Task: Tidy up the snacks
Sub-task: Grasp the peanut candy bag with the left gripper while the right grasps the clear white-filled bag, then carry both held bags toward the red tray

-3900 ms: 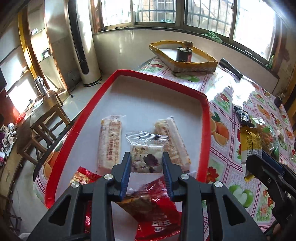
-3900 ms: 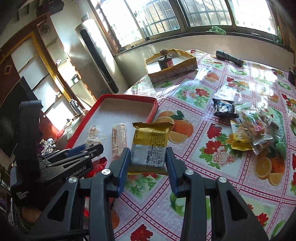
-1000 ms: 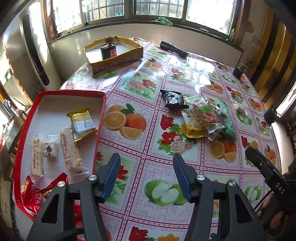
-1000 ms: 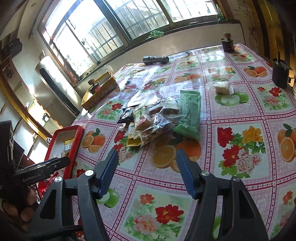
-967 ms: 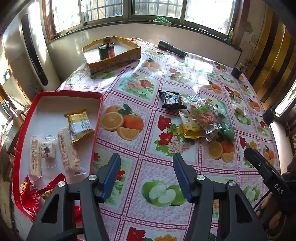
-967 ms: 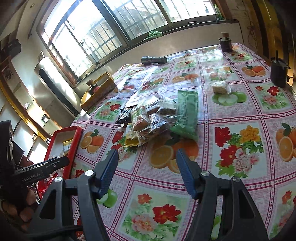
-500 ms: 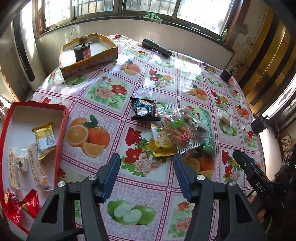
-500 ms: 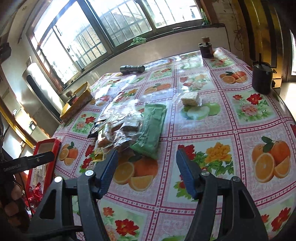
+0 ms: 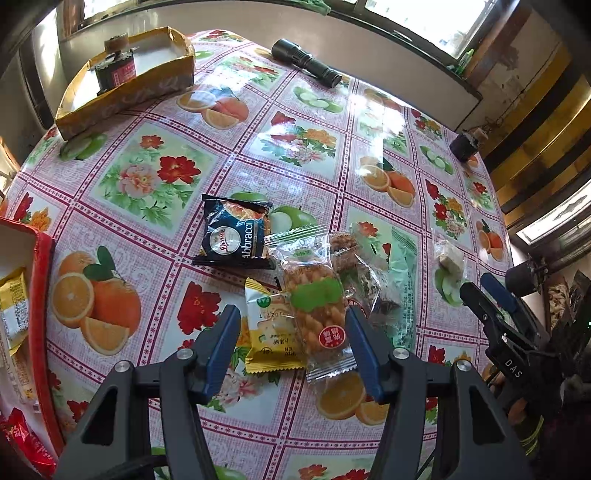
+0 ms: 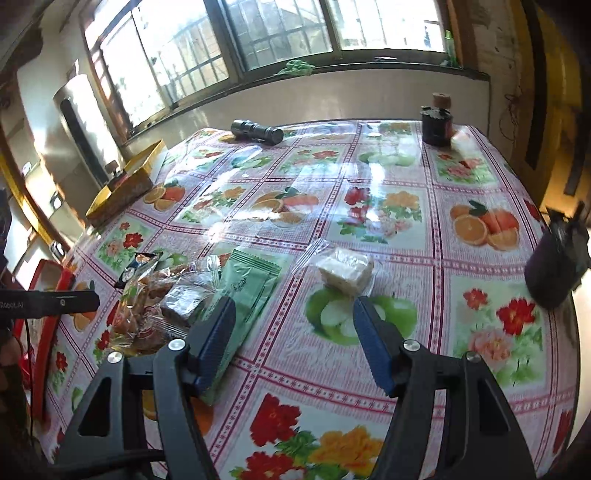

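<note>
Over the flowered surface (image 9: 155, 177), the left claw (image 9: 291, 343) hangs open, its tips to either side of a clear-wrapped twisted-pastry snack (image 9: 317, 306) and a yellow packet (image 9: 269, 328), touching neither. The pastry's long axis runs straight out from the claw. The right claw (image 10: 295, 332), empty with jaws opening, points at a wrapped white cake (image 10: 345, 271) just ahead; the red tray (image 9: 40, 295) lies well apart to the left.

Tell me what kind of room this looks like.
Probably a home dining or living room: a round table under a fruit-and-flower oilcloth, barred windows behind it, and a standing air conditioner in the corner.
</note>
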### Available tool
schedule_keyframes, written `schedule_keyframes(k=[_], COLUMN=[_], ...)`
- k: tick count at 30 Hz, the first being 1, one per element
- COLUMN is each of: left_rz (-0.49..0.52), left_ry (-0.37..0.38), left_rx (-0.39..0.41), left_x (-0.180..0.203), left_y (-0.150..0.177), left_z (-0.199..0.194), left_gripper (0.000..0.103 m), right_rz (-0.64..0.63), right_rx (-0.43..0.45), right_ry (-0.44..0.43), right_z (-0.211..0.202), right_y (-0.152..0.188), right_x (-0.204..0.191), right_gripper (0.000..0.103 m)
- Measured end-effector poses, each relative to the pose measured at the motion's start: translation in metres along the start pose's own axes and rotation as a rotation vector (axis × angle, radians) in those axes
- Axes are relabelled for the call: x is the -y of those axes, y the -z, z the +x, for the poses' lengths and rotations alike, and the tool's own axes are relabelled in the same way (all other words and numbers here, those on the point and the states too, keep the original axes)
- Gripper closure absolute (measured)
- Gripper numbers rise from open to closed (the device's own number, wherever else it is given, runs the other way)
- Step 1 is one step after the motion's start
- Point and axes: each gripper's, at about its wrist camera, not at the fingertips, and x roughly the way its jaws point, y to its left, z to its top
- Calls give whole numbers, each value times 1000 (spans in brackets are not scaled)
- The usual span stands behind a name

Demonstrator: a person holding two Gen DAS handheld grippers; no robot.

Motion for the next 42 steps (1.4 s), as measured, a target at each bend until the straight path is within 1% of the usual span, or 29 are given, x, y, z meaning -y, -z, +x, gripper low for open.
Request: schedule_keyframes(k=[4,6,8,12,14,16,17,18,19,20,21,22,23,27,30,32,35,38,42], left_rz=[0,2,9,15,12,12,16,24,37,50,60,69,79,89,85,87,96,114,139], left_ry=[3,3,2,-12,-13,-18,-20,-22,-23,-14,-3,5,9,17,27,27,30,16,-41], left_rx=[-17,-23,-32,-51,-68,-72,-66,-59,-52,-50,-55,-57,-54,-48,-35,-21,4,37,82], left_x=[7,11,14,16,14,13,13,13,15,16,17,17,17,10,-1,-6,-12,-17,-21], left_y=[-7,-11,-14,-15,-15,-15,-14,-13,-12,-10,-9,-7,-5,6,16,22,34,48,66], left_z=[10,15,19,31,37,40,40,40,39,38,38,37,36,30,19,10,-6,-23,-40], left_gripper=[44,44,44,44,44,45,45,46,51,60,63,68,68,69,69,69,69,69,69], right_rz=[-133,-177,-209,-246,-256,-242,-236,-249,-247,-241,-233,-224,-216,-201,-187,-160,-103,-41,16], right_rx=[-29,-40,-57,-109,-124,-158,-173,-154,-156,-155,-154,-155,-158,-164,-163,-159,-144,-112,-69], right_ry=[-10,-32,-45,-58,-45,-52,-48,-42,-35,-28,-27,-34,-36,-13,8,5,-22,-70,-136], right_z=[18,26,35,55,64,72,76,75,76,75,74,73,73,65,55,46,28,5,-25], right_y=[-15,-21,-25,-31,-31,-30,-28,-27,-27,-27,-27,-28,-29,-22,-10,-1,12,24,42], right_x=[4,6,8,13,16,21,23,22,23,23,24,25,26,21,13,7,-1,-13,-40], right_gripper=[30,27,27,26,26,27,27,32,34,45,56,62,67,69,70,70,70,70,70])
